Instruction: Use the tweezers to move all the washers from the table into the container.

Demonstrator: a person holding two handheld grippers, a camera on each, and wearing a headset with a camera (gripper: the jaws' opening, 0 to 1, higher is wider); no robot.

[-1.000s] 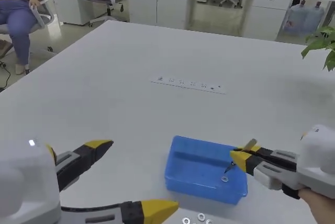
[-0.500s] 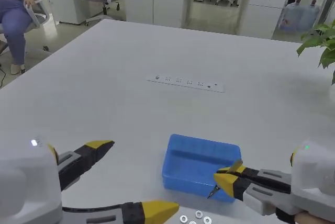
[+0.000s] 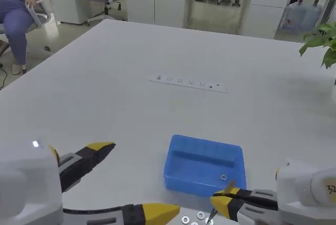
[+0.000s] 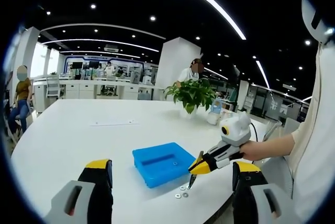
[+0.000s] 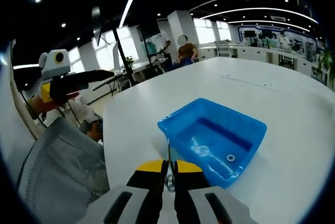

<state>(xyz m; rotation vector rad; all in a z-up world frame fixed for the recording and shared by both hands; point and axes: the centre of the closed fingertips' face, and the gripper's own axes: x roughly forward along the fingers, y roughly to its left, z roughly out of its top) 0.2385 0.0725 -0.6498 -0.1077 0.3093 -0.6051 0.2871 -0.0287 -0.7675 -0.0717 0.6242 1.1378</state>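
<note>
A blue container (image 3: 181,159) sits near the table's front edge, with one washer (image 3: 223,177) inside it. Three washers (image 3: 200,215) lie on the table just in front of the container. My right gripper (image 3: 218,204) is shut on thin tweezers (image 3: 211,215), whose tip hangs right beside those washers; I cannot tell if it touches one. In the right gripper view the tweezers (image 5: 168,156) run up between the jaws toward the container (image 5: 209,130). My left gripper (image 3: 145,177) stands open and empty to the left of the container (image 4: 157,161).
A socket strip (image 3: 188,83) is set into the middle of the white table (image 3: 105,88). A potted plant (image 3: 321,41) stands at the far right. A person (image 3: 16,4) sits beyond the far left corner. The loose washers lie close to the near edge.
My right gripper has drawn the tweezers back from above the container toward me and down to the loose washers. The left gripper has stayed put.
</note>
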